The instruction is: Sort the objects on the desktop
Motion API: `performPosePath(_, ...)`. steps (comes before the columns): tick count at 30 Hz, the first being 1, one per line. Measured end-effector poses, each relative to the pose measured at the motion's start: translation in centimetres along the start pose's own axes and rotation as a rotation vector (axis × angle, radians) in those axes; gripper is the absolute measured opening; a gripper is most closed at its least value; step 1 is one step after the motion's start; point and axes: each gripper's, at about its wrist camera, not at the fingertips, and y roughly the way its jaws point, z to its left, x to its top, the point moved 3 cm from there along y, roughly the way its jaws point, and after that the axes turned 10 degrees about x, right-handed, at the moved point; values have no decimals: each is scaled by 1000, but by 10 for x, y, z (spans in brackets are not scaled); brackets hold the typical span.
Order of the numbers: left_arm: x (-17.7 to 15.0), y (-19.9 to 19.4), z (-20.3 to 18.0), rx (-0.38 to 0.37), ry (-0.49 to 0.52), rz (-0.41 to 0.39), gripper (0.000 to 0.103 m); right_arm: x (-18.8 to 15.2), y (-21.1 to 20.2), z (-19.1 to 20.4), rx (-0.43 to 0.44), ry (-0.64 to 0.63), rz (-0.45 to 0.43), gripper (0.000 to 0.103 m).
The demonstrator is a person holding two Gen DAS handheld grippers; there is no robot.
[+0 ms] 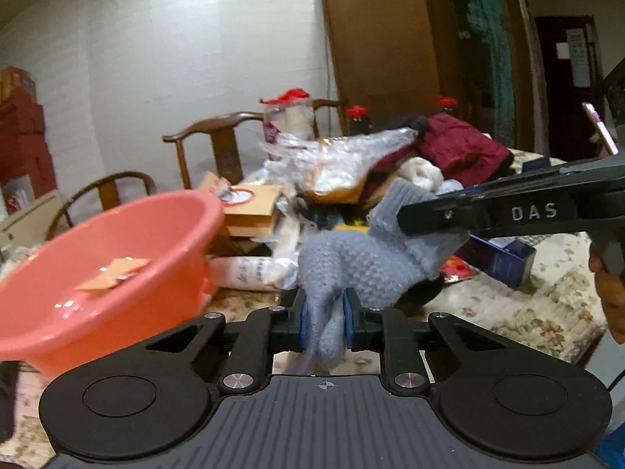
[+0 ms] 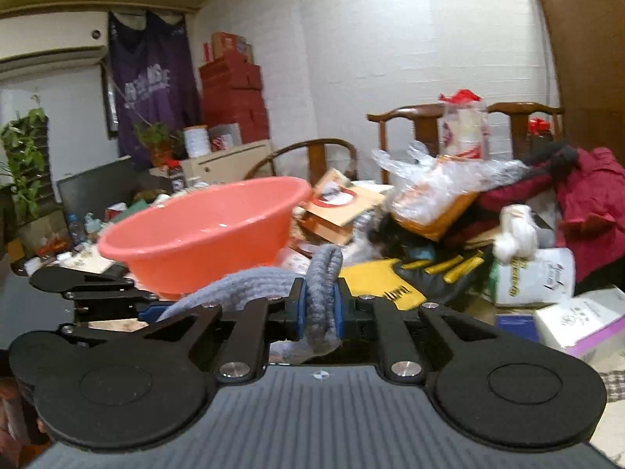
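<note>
A grey knitted garment [image 1: 363, 262] hangs between both grippers above the table. My left gripper [image 1: 325, 312] is shut on one end of it. My right gripper [image 2: 319, 306] is shut on the other end [image 2: 322, 273]; it also shows in the left wrist view [image 1: 414, 222], pinching the knit from the right. A pink plastic basin [image 1: 101, 269] stands to the left with a piece of cardboard [image 1: 113, 273] inside; it also shows in the right wrist view [image 2: 207, 230].
A heap lies behind: clear plastic bags [image 1: 336, 160], a red jacket [image 2: 586, 203], cardboard boxes [image 2: 340, 211], yellow-black gloves [image 2: 414, 273], a white bag [image 2: 535, 273], a blue box [image 1: 500, 254]. Wooden chairs [image 1: 211, 136] stand past the flowered tablecloth [image 1: 527, 312].
</note>
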Motion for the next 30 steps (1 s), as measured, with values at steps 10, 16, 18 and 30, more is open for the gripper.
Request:
performPosePath(10,13,-11,24,60,-14,-17,28,48,0,21,55,-49,-72,15)
performPosePath(16,19,-10,30,79,-19,-24,20,77,11,26,75,-74,-90,14)
performPosePath(18,25,-7,34,102,-28,-29,9,85,15,31,86,-78,-96,14)
performPosePath(30,68,4,52,165,-47,-93,1,131,35,35,91,-128,-139,0)
